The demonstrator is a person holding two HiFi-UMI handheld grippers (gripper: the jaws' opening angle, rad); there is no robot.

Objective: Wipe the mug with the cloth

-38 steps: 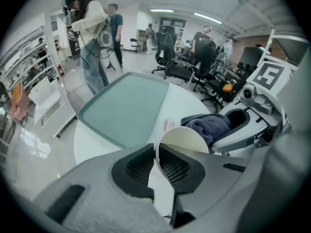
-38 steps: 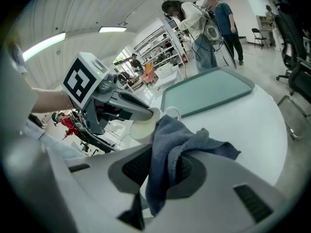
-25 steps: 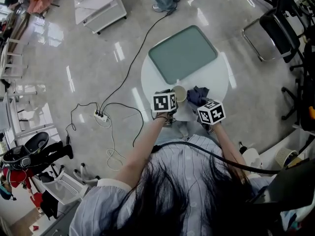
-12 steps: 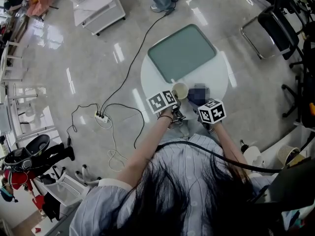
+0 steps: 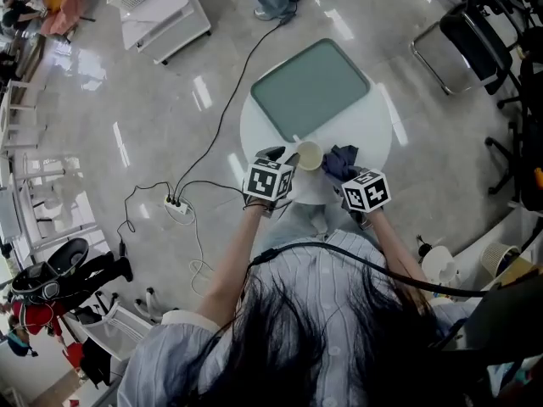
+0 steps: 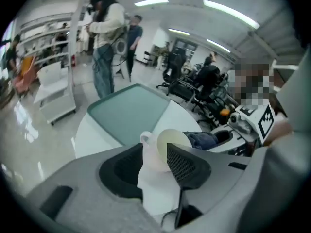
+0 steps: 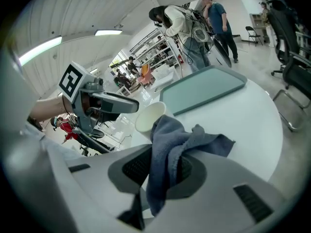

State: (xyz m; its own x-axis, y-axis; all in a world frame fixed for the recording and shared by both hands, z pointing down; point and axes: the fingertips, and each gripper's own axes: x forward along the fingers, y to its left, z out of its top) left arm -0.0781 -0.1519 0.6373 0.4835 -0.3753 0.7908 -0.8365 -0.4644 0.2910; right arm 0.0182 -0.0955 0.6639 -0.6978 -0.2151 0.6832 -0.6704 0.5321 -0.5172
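Left gripper [image 6: 155,163]: jaws opening wide, the mug [image 6: 167,142] between them at the table's [image 5: 373,134] near edge, pads apparently not pressing. Mug: probably light, rigid, smooth and breakable; best clamped across the body below the rim, clear of the handle. Cloth [image 7: 180,140]: soft, limp, just beside the mug. Right gripper [image 7: 163,168]: clamped on the cloth's bunched middle.

Probably a robotics lab in an open-plan office. The floor is polished grey, with black office chairs [image 5: 473,34] at two o'clock, white wheeled carts [image 5: 157,7] at eleven and a power strip [image 5: 175,203] with trailing cables at nine. Ceiling strip lights [image 6: 228,12], stocked shelves [image 6: 46,40] and people [image 7: 181,24] wearing equipment surround the round white bench [image 5: 375,134].
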